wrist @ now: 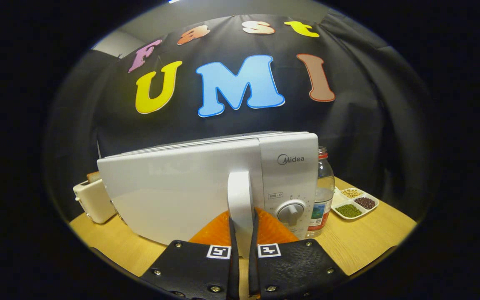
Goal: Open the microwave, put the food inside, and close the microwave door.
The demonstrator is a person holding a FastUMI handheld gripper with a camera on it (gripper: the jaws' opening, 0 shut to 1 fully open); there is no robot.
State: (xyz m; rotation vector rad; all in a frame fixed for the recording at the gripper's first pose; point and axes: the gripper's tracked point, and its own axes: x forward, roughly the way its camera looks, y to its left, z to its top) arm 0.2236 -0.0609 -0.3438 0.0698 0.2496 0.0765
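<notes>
White plastic, glossy and clean: that is the microwave (206,183), standing on a pale wooden table (365,241), and the gripper (243,237) has it by the handle (240,200). Both fingers (231,237) press on the upright white bar from left and right, so the grip is clenched on it, low down on the bar.

This looks like the opening step. The door (177,191) seems to sit a little askew from the control panel (290,179) on its right, as though just cracked open, though the fisheye bend makes that hard to swear to. The handle stands at the door's right edge, so I judge the hinge is on the far left. The next move then calls for a pull toward the near side that curves leftward with the door's swing, holding the pinch firm so the bar does not slip out.

The dial (291,211) sits just right of the fingers, low on the panel. Something orange and ribbed (271,229) shows right behind the fingers at the door's foot; I cannot tell what it is, or whether it is the food.

Around it: a cream toaster (94,200) at the left, close by the microwave's corner; a clear bottle (324,191) with a red cap just right of the panel; and further right a white divided tray (354,204) of beans and grains. The bottle stands close, but the door swings away from it.
</notes>
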